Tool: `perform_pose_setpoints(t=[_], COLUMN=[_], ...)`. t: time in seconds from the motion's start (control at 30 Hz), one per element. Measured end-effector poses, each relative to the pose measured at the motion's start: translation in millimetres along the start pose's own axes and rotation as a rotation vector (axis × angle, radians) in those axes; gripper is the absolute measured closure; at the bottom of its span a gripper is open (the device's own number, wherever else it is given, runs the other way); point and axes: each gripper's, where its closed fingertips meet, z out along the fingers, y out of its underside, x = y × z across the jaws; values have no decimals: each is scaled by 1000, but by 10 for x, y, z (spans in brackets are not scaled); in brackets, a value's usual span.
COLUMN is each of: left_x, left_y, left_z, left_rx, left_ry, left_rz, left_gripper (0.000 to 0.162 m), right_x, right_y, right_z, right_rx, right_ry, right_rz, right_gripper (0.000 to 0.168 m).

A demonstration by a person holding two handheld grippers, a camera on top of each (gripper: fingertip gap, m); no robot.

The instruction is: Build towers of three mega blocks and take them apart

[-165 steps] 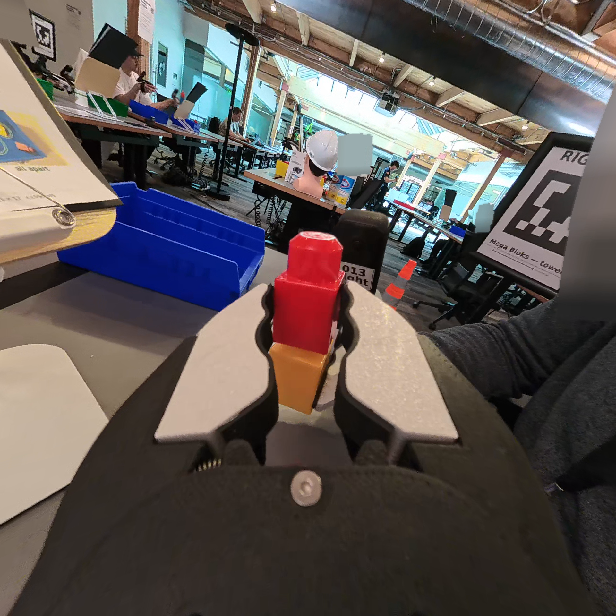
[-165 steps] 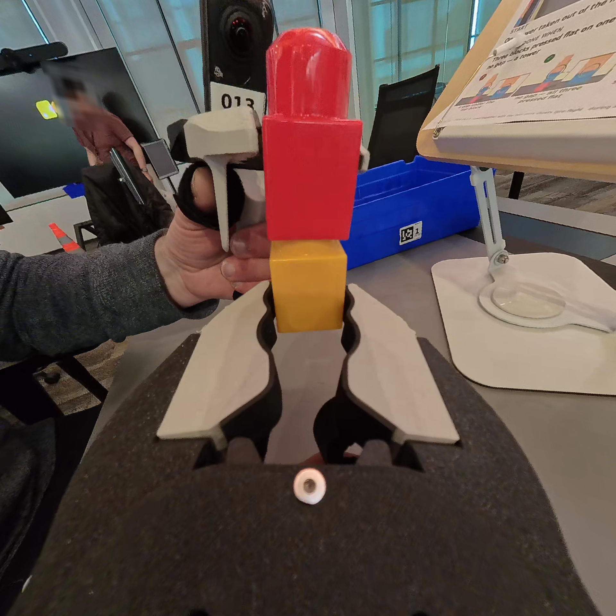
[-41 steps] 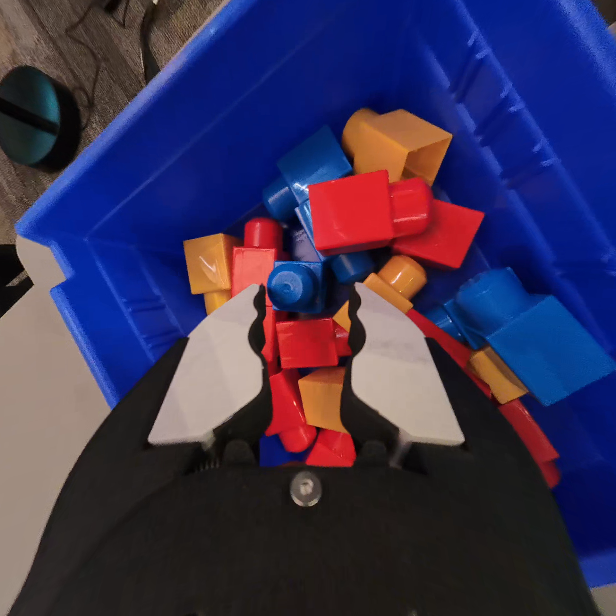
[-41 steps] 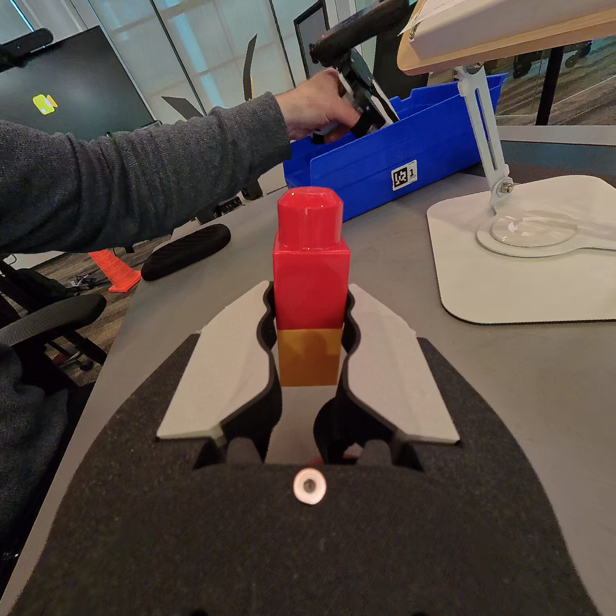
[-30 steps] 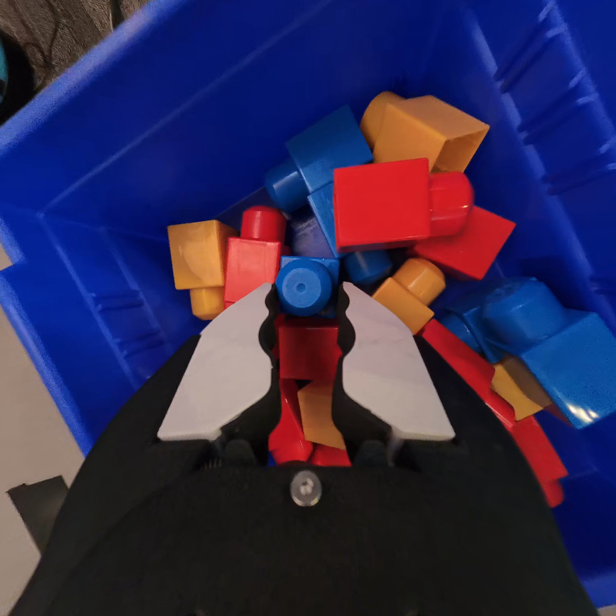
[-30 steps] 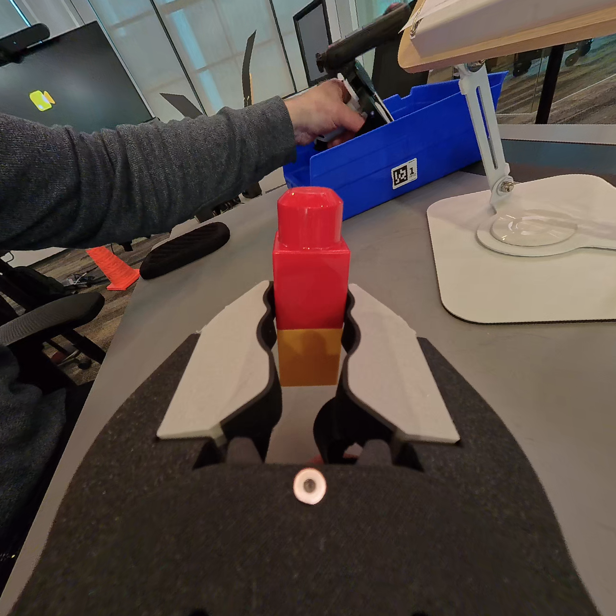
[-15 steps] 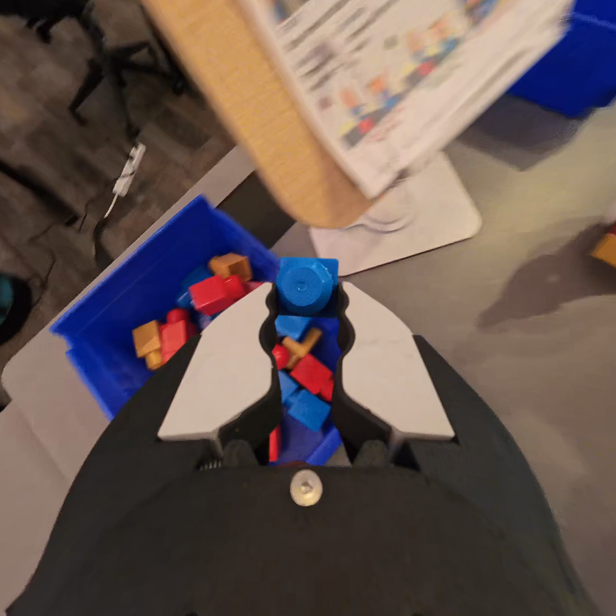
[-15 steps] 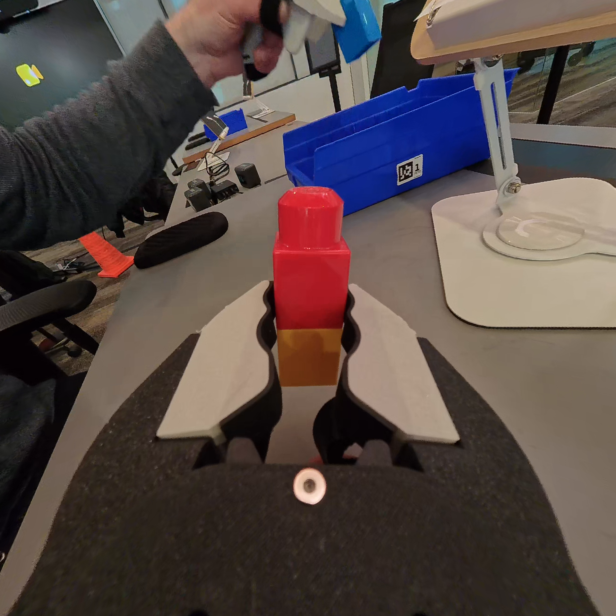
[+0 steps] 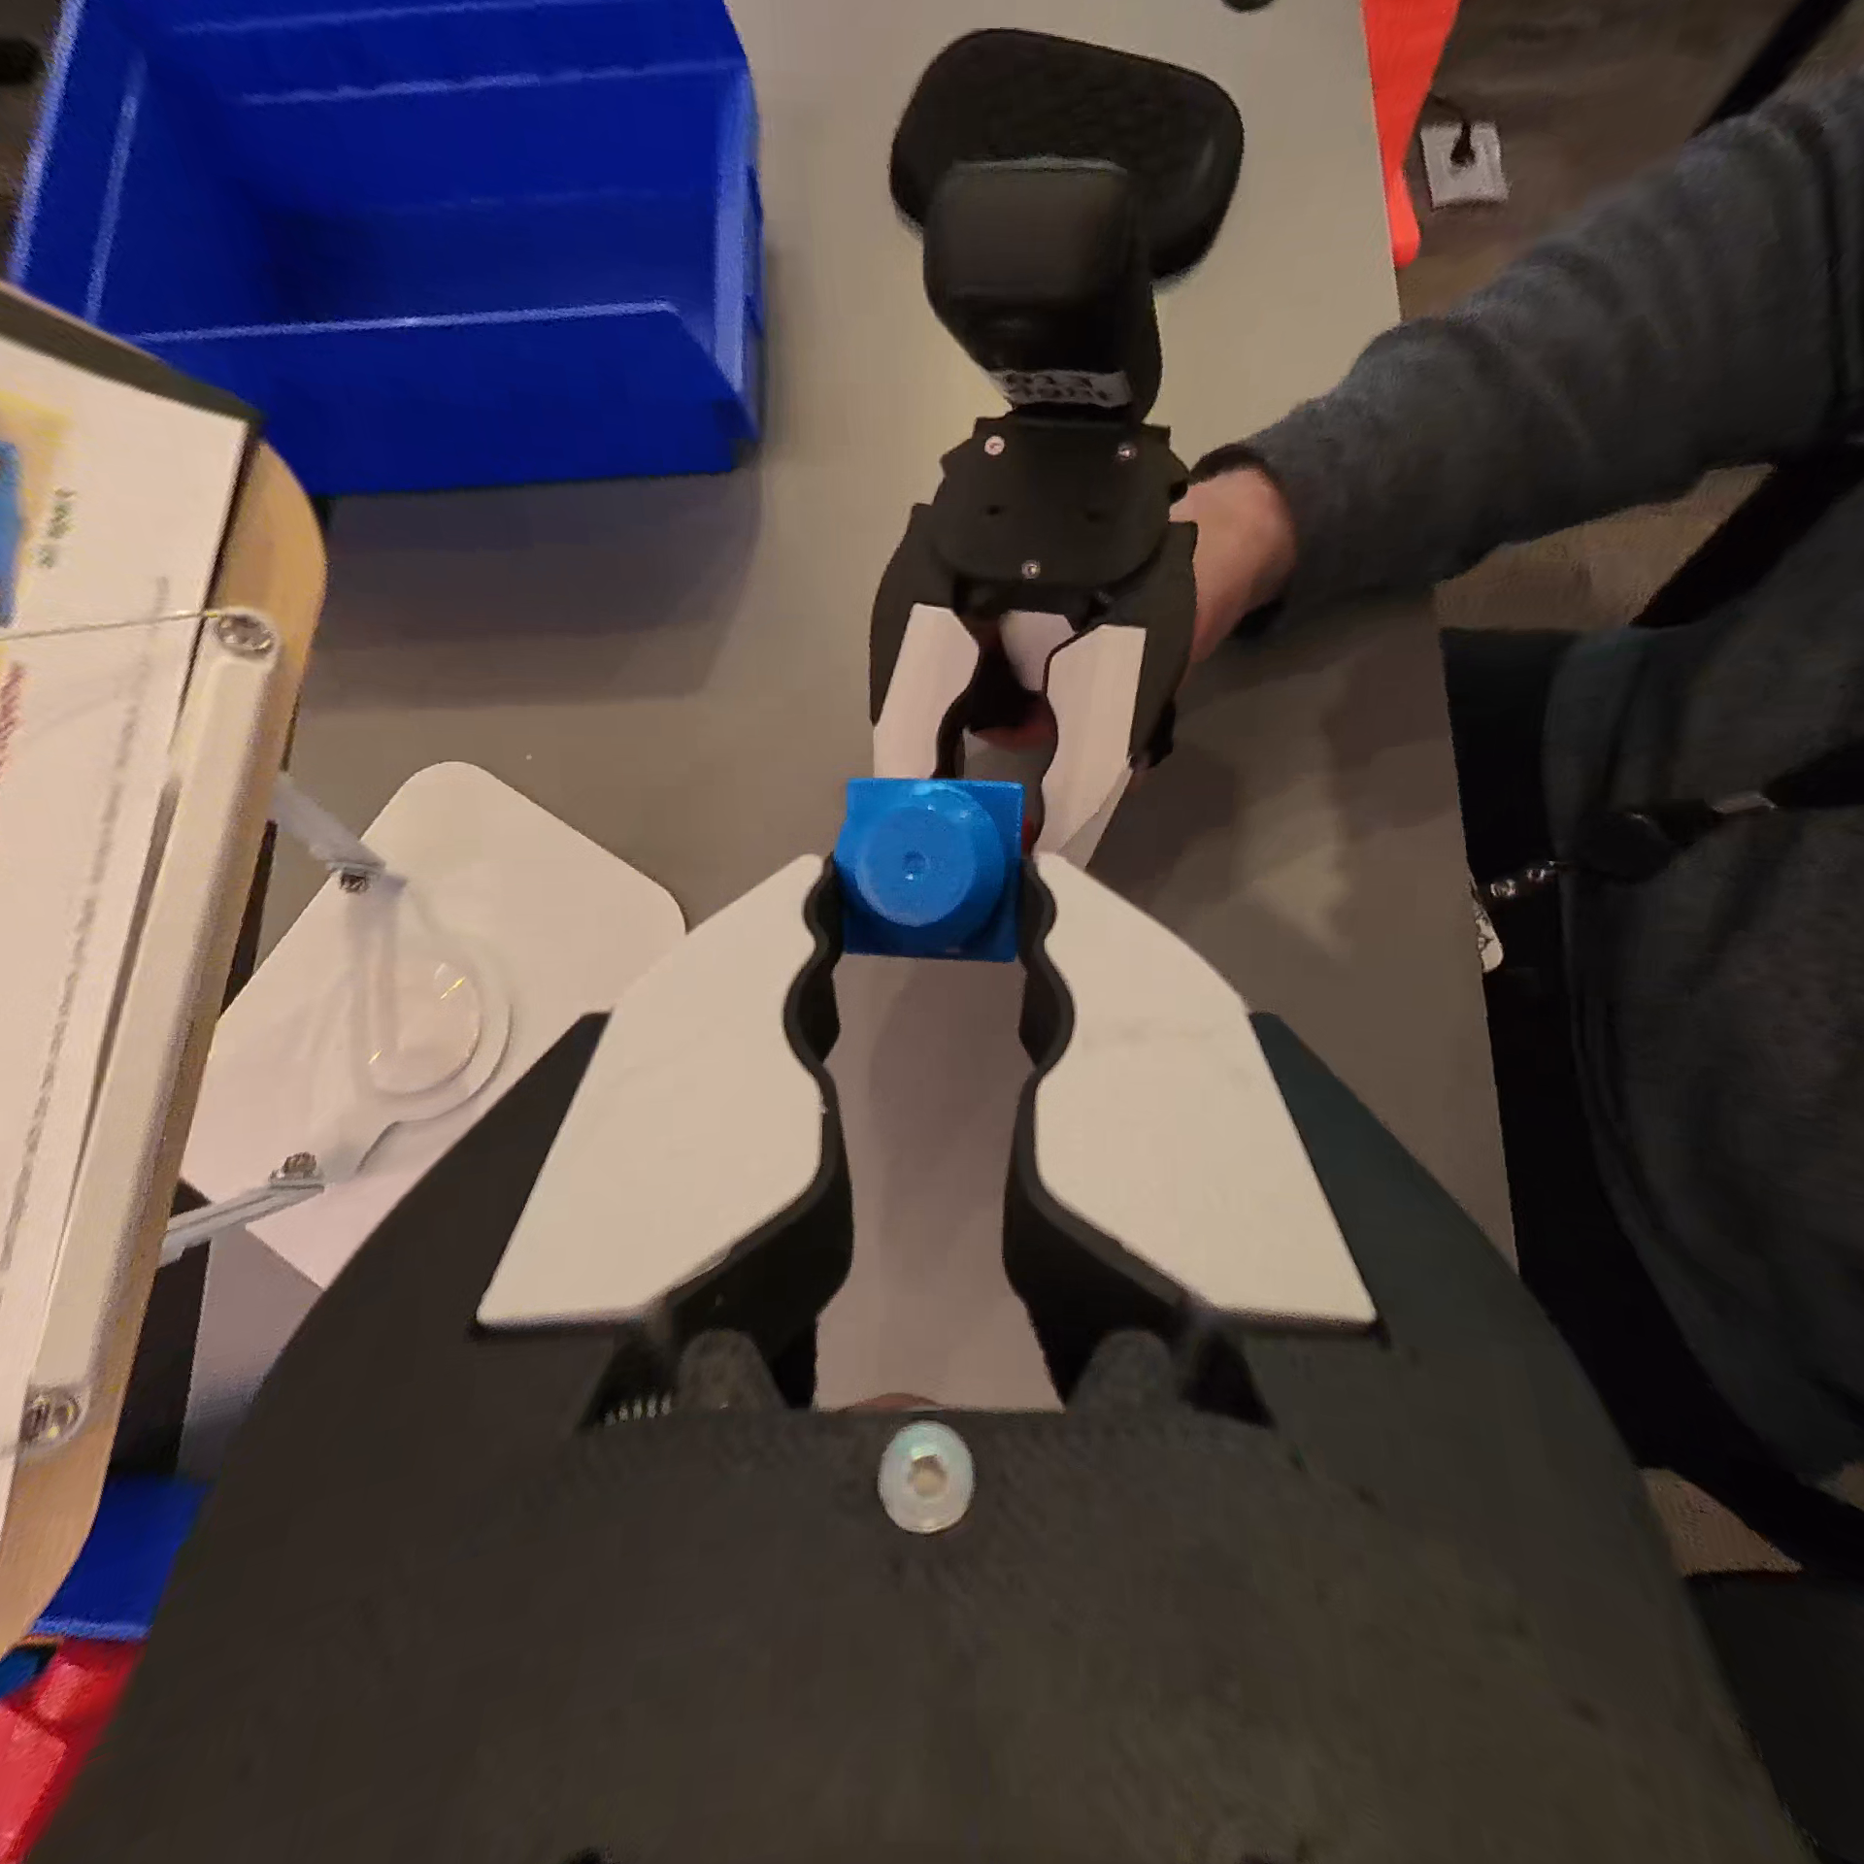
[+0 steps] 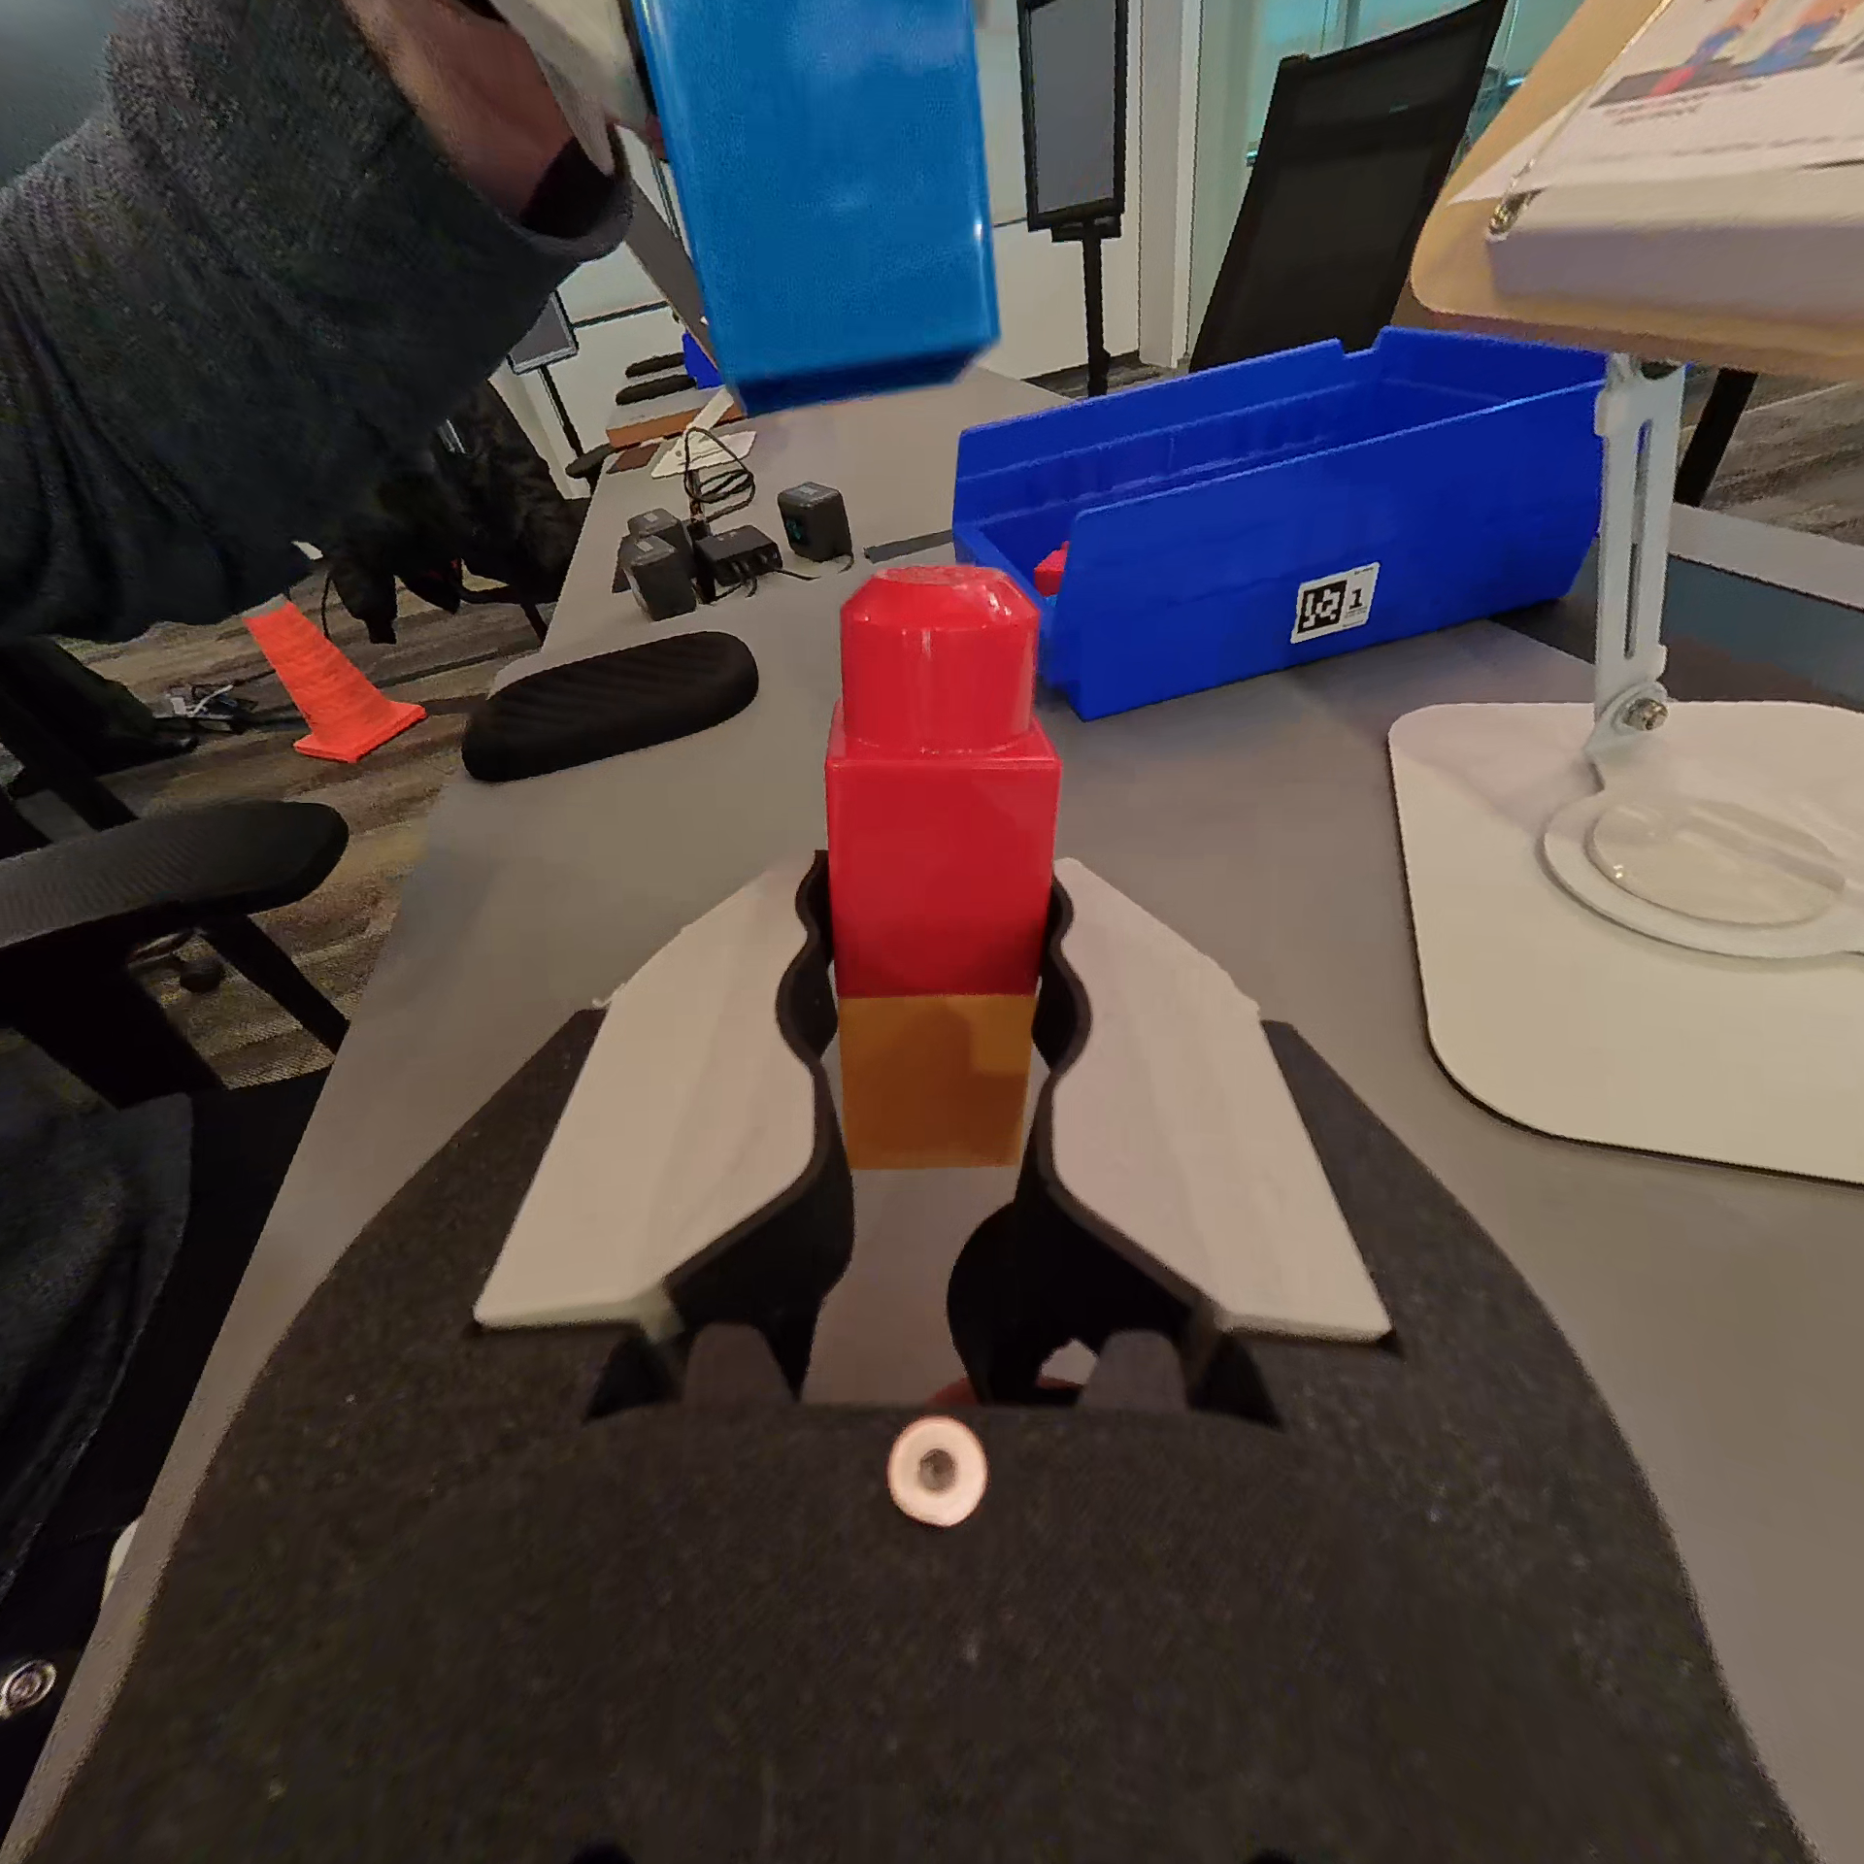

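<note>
While left tongs (image 9: pixel 926 888) clamp blue block (image 9: pixel 926 886)

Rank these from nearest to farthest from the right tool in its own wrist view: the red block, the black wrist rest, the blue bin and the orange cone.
1. Red block, gripped between the right tool's fingers.
2. Black wrist rest, ahead on the left.
3. Blue bin, ahead on the right; close to the rest, hard to separate.
4. Orange cone, on the floor, far left.

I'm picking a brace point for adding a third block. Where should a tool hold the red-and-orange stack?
Best on the red block's flat side walls, tool from the side, as the right tool does. That leaves its top stud free for the blue block.
</note>
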Motion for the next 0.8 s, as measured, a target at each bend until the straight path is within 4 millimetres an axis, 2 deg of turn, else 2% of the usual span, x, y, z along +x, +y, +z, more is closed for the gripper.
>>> perform_pose_setpoints(t=[0.13,0.53,0.8], left_x=[82,83,102], left_y=[-68,-68,-46], left_z=[95,227,230], left_rx=[-14,-40,-24], left_ry=[76,139,166], left_rz=[50,41,21], left_gripper=[130,130,130], right_x=[-35,-111,-118], right_y=[-60,-187,-175], right_z=[-24,-75,-69], right_rx=[16,48,30], right_ry=[-16,-27,-4], right_rz=[-19,-79,-112], right_gripper=[132,132,132])
